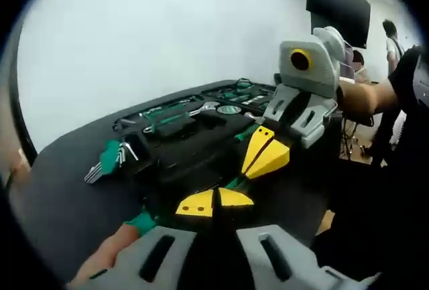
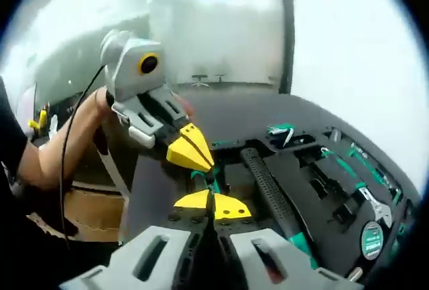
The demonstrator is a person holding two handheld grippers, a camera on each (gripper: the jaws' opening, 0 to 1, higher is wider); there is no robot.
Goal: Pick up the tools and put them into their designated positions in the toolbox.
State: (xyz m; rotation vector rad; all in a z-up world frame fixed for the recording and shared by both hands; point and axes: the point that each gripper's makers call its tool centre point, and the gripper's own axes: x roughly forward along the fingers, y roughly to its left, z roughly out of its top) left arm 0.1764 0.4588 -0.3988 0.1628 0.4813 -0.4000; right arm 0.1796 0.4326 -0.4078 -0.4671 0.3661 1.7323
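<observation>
My left gripper [image 1: 214,203] rises from the bottom of the left gripper view with its yellow tips shut. A slim green-handled tool [image 1: 236,183] runs from those tips up to my right gripper [image 1: 268,153], which comes in from the right, also shut. Part of the same tool seems to stick out green [image 1: 144,222] at lower left. In the right gripper view my right gripper [image 2: 213,206] is shut at the bottom, and the green tool [image 2: 203,179] bridges to the left gripper [image 2: 191,148] just above. Behind lies the open black toolbox [image 1: 181,149], its tray [image 2: 315,209] at the right.
The box holds a black ribbed hammer handle [image 2: 268,183], a wrench [image 2: 372,199], a round tape measure [image 2: 371,236] and hex keys [image 2: 281,129]. A hex key set [image 1: 107,159] lies at the box's left. The dark table [image 1: 60,203] ends near a person's forearm [image 2: 60,149].
</observation>
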